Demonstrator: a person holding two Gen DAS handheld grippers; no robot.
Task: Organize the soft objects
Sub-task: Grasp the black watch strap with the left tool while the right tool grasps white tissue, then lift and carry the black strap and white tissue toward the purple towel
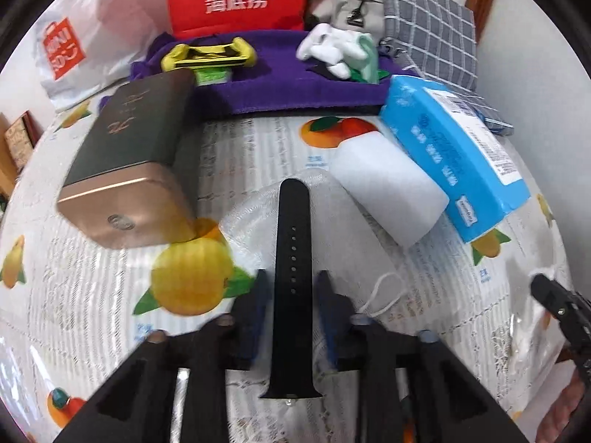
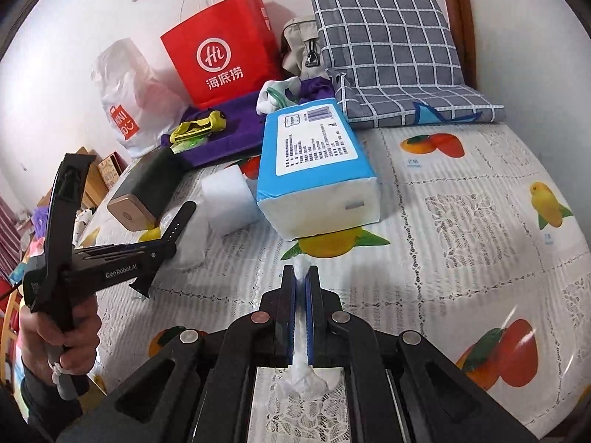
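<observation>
Starting on the left: a gold-ended dark box (image 1: 122, 170) lies on the fruit-print bed cover (image 2: 461, 221). Next to it, the left tool (image 1: 291, 284) has a black watch strap (image 1: 293, 258) between its jaws; whether the pads actually press on it, can't tell. A white foam block (image 1: 388, 188) sits just past the strap's tip, touching a blue tissue pack (image 1: 454, 155). Further right, the right tool (image 2: 303, 277) is squeezed together on a wad of white cotton (image 2: 301, 269).
</observation>
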